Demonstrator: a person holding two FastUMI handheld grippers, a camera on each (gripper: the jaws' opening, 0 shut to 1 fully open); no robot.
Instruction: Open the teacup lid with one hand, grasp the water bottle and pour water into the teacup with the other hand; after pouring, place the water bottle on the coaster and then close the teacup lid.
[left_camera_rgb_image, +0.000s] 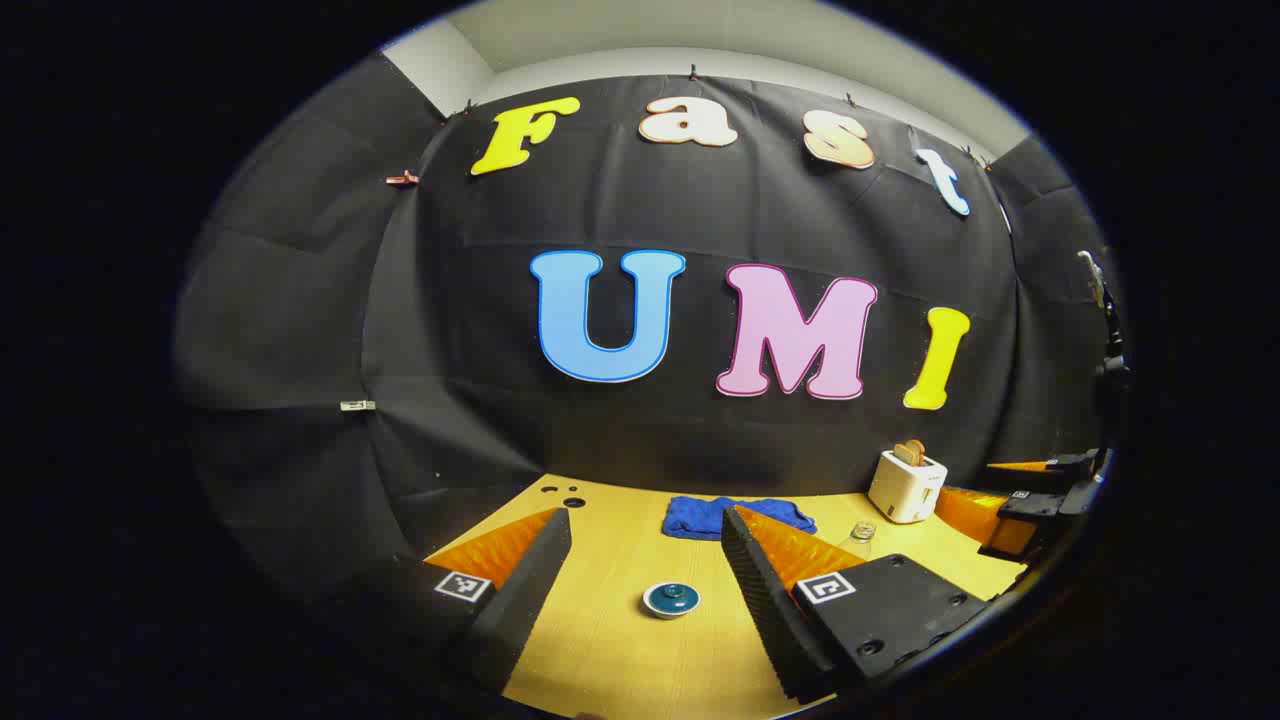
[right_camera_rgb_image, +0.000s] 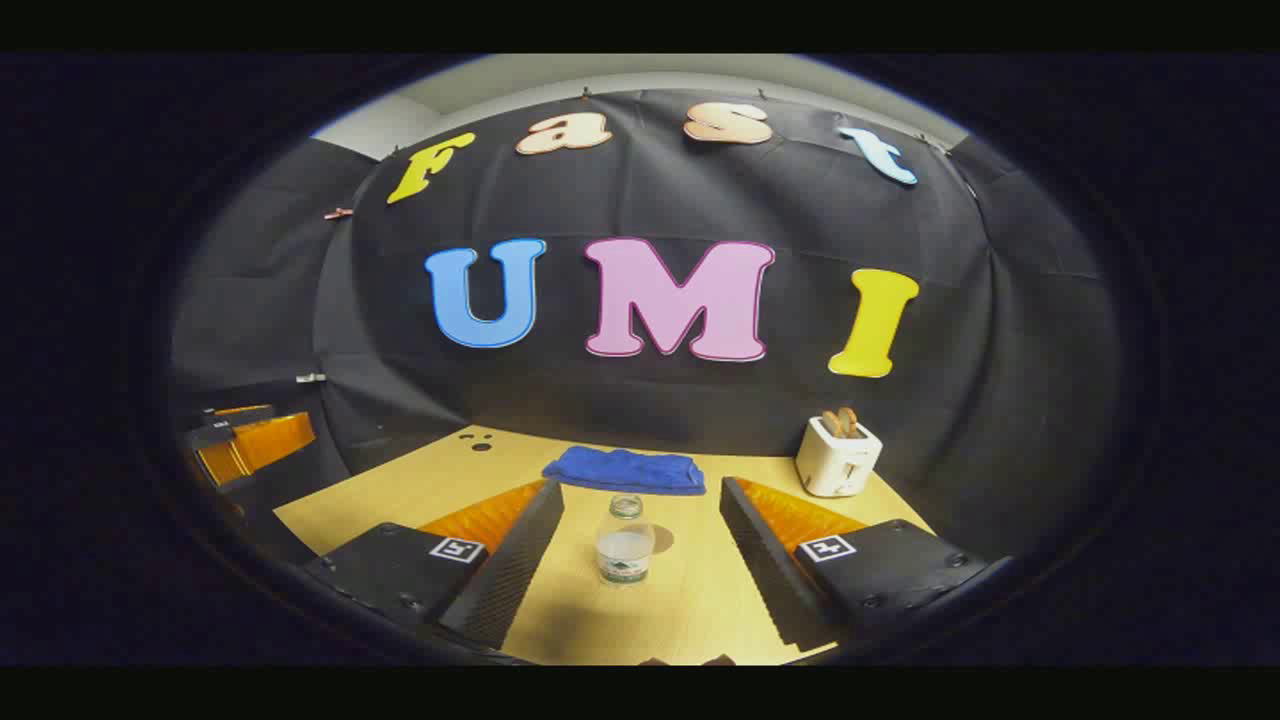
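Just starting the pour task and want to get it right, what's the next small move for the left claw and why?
Probably ease the left claw forward and down onto the teacup lid. Its jaws stand open, the lid sits between and ahead of them, still on the cup, untouched. The water bottle waits between the open right claw.

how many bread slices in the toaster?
2. Both stand side by side in the slots on top of the white plastic toaster, at the table's far right by the black cloth wall; the brown toast slices stick up above it. The left gripper view blurs them together.

A pale wooden surface (right_camera_rgb_image: 700, 600) carries everything. On it stand a lidded teacup (left_camera_rgb_image: 670, 600), a water bottle (right_camera_rgb_image: 624, 545) and a white toaster (right_camera_rgb_image: 838, 456). A folded blue cloth (right_camera_rgb_image: 622, 469) lies at the back.
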